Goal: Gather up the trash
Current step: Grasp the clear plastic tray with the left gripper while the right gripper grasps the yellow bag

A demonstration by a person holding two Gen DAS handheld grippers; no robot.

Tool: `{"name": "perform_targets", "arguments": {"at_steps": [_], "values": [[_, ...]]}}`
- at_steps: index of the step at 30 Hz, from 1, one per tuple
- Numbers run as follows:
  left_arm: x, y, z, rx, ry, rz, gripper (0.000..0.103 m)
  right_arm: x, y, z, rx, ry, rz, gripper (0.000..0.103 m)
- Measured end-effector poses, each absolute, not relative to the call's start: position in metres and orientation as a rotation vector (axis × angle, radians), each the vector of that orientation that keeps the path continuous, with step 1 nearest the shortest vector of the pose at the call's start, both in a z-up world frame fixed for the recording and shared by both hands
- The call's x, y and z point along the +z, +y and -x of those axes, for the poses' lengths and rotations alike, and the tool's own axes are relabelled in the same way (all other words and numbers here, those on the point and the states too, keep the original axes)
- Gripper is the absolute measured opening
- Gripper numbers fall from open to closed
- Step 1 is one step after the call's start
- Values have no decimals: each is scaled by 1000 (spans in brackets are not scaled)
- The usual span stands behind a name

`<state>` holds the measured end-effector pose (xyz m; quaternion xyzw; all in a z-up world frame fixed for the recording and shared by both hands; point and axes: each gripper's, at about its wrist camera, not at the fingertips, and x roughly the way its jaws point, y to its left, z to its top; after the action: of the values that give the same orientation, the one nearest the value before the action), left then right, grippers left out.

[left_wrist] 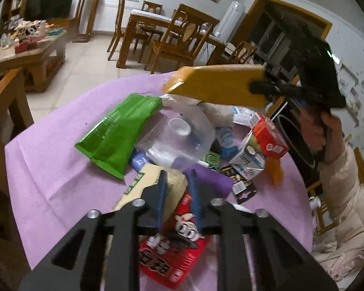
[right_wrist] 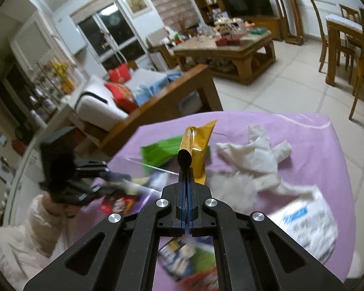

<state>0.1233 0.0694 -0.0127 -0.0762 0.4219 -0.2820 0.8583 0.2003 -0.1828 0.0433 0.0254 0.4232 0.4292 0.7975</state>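
Lilac cloth (left_wrist: 48,150) covers the table where the rubbish is heaped, with a tiled floor, wooden dining chairs and a low coffee table beyond it. Seen from the left wrist, the left gripper (left_wrist: 178,184) has its blue-padded fingers drawn in on a packet at the near edge of the pile: the beige packet (left_wrist: 148,181) lies under the left finger and the red snack wrapper (left_wrist: 174,249) with a cartoon face runs back beneath the frame; which of the two is pinched I cannot tell for sure, though the red wrapper sits between the fingers. Ahead of it lie a green pouch (left_wrist: 119,131), a clear plastic lid (left_wrist: 177,135) and a red-and-white milk carton (left_wrist: 259,145), all touching in one heap. Above the heap, the right gripper (left_wrist: 262,88) holds a yellow wrapper (left_wrist: 216,84) lifted clear of the cloth. From the right wrist, the right gripper's (right_wrist: 187,169) jaws are pressed fully together on the lower edge of that yellow wrapper (right_wrist: 197,148), which stands up just ahead of the fingertips. Crumpled white tissue (right_wrist: 254,152) lies to its right, on the cloth, and a printed plastic bag (right_wrist: 305,225) nearer the camera.
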Motion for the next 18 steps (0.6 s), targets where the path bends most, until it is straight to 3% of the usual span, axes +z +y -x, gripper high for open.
{"name": "perform_targets", "arguments": {"at_steps": [7,8,9,11,18], "values": [[-16,58,-109,-587,896,187,23,32,-224,-133,955,889,-139,2],[-16,58,-109,-571,892,193,34,27,-232,-123,943,884,-145,2],[-15,61,-109,-554,886,202,60,25,-236,-117,939,883,-155,2],[-10,67,-110,-522,843,234,93,20,-245,-103,937,878,-178,2],[-24,70,-145,-552,918,397,93,-4,-276,-72,904,865,-198,2]]}}
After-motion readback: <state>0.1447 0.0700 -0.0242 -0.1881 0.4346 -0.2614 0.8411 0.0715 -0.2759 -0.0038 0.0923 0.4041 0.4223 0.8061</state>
